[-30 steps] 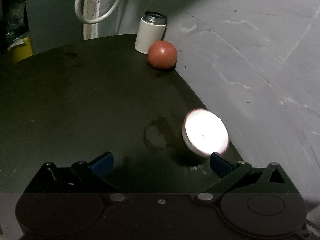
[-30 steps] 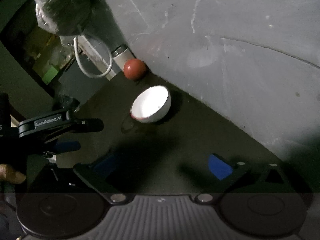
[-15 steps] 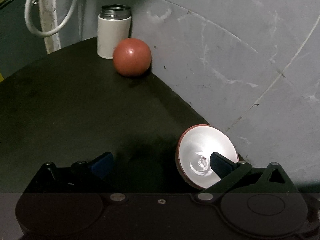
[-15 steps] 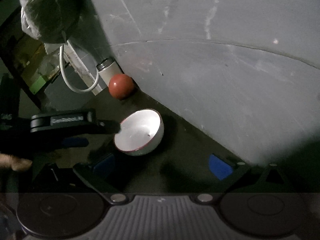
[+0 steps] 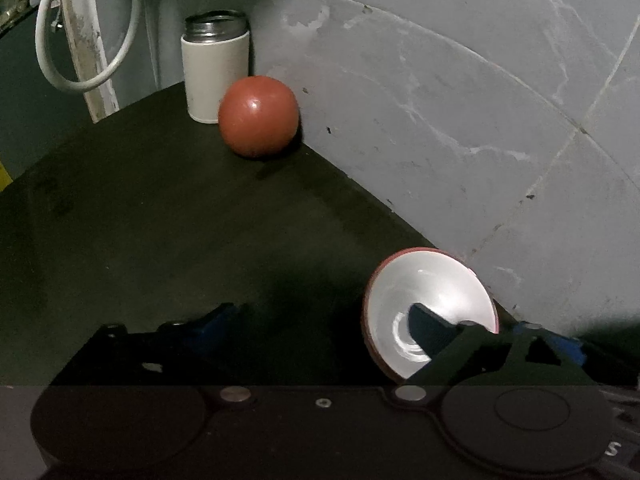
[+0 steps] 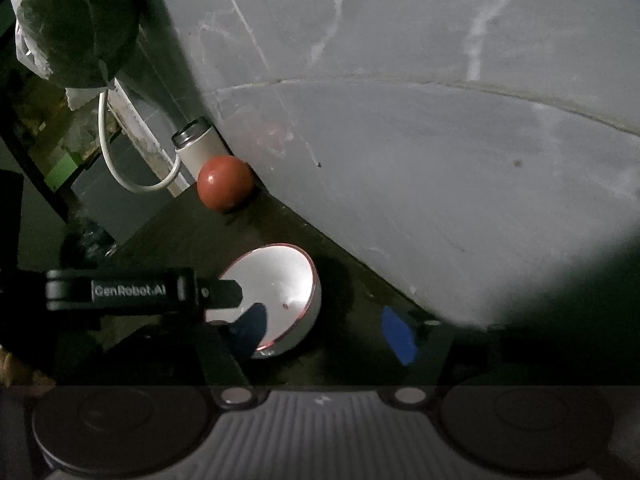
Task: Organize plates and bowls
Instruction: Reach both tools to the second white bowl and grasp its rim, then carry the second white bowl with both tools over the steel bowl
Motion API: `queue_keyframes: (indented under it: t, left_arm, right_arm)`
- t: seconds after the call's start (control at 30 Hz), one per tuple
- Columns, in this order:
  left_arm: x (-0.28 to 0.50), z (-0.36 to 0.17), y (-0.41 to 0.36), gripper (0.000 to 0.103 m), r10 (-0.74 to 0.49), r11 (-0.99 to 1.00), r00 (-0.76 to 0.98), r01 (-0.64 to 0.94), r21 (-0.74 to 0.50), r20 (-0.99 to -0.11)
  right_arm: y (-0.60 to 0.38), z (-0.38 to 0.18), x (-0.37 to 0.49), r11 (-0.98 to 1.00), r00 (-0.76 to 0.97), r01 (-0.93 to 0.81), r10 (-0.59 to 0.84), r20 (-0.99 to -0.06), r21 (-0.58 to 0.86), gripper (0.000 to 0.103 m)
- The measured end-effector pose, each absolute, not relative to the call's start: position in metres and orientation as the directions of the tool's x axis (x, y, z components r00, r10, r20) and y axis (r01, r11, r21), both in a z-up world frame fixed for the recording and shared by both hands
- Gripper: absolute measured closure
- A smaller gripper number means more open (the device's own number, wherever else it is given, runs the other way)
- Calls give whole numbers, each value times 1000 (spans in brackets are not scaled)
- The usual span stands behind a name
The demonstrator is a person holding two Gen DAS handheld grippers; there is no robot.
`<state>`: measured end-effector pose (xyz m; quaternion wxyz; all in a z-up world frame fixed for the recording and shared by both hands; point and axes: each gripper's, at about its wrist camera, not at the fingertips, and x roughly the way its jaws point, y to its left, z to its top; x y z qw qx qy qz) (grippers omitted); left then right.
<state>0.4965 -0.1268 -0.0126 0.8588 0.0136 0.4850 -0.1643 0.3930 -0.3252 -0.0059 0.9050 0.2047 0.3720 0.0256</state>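
A small bowl (image 5: 430, 300), white inside with a red rim, sits on the dark table (image 5: 160, 220) close to the grey wall. My left gripper (image 5: 320, 320) has its right finger (image 5: 430, 330) down inside the bowl and its left finger (image 5: 218, 318) far off on the table; its jaws are closing and nothing is pinched. In the right wrist view the bowl (image 6: 280, 284) has my right gripper (image 6: 324, 332) astride its near-right wall, left finger (image 6: 250, 328) inside, blue right pad (image 6: 396, 336) still apart from the outside. These jaws are closing too.
A red-brown round object (image 5: 258, 116), a ball or an upturned bowl, stands by the wall beside a white canister (image 5: 214, 76) with a metal rim. A white cable loop (image 5: 80, 40) hangs at the back left. The wall (image 5: 460, 120) runs right behind the bowl.
Both grippers have come in on the bowl. The left one's right finger and the right one's left finger now reach into it, and both pairs of jaws have narrowed.
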Motion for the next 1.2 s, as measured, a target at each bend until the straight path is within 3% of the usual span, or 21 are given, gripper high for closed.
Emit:
queue_keyframes:
  t: [0.13, 0.2, 0.37, 0.5, 1.2]
  left_arm:
    - [497, -13, -128, 36, -305, 937, 457, 300, -178, -836]
    - [496, -13, -129, 60, -327, 930, 443, 305, -203, -835]
    - [494, -17, -131, 85, -383, 913, 405, 300, -275, -830]
    - [491, -18, -128, 91, -383, 916, 408, 282, -285, -829]
    - [404, 43, -107, 90, -456, 888, 486, 310, -340, -746]
  right_arm:
    - [-324, -8, 397, 915, 714, 99, 209, -668, 392, 59]
    - [-324, -8, 397, 913, 713, 90, 220, -665, 398, 65]
    - [-324, -6, 399, 908, 708, 71, 246, -662, 413, 77]
    - [-323, -6, 402, 905, 702, 61, 260, -663, 420, 83]
    - [-328, 43, 339, 910, 736, -50, 313, -600, 412, 85]
